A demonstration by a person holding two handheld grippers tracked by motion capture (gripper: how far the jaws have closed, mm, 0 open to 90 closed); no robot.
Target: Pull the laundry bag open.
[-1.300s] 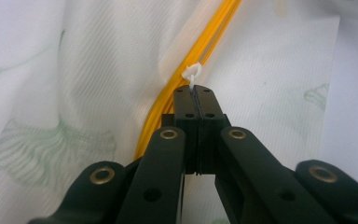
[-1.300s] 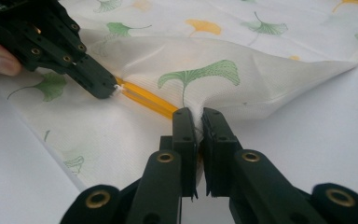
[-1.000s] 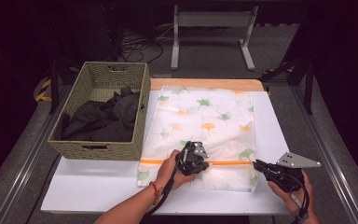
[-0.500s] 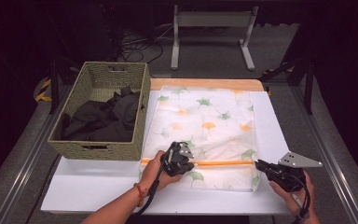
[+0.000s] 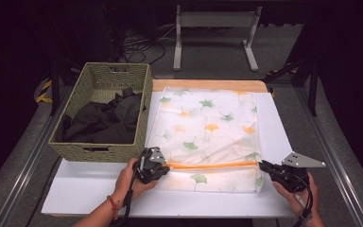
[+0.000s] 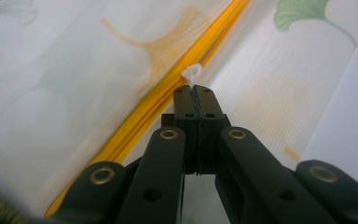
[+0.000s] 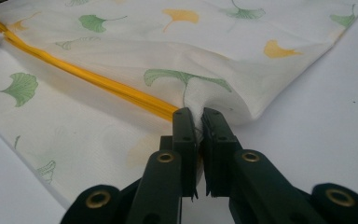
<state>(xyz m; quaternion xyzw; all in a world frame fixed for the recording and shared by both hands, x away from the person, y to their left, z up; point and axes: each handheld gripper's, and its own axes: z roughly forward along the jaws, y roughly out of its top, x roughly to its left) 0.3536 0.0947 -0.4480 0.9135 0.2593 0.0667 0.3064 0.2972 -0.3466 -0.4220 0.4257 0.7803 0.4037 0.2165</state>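
A white mesh bag (image 5: 208, 132) printed with green and orange ginkgo leaves lies flat on the white table, an orange zipper (image 5: 212, 165) running across its near part. My left gripper (image 5: 163, 166) is at the zipper's left end, shut on the small white zipper pull (image 6: 192, 73); the orange zipper (image 6: 168, 84) runs diagonally past its jaws. My right gripper (image 5: 263, 166) is at the bag's right edge, shut on a pinch of the bag's fabric (image 7: 200, 105) beside the end of the orange zipper (image 7: 121, 91).
A woven basket (image 5: 137, 113) holding dark clothing (image 5: 106, 118) stands left of the bag, close to my left gripper. White table surface (image 5: 99, 189) lies in front of the bag. A metal stand (image 5: 215, 33) stands beyond the table.
My left gripper has slid leftward along the orange zipper, from near the bag's middle to its left end beside the basket. The right gripper has stayed put on the bag's right edge.
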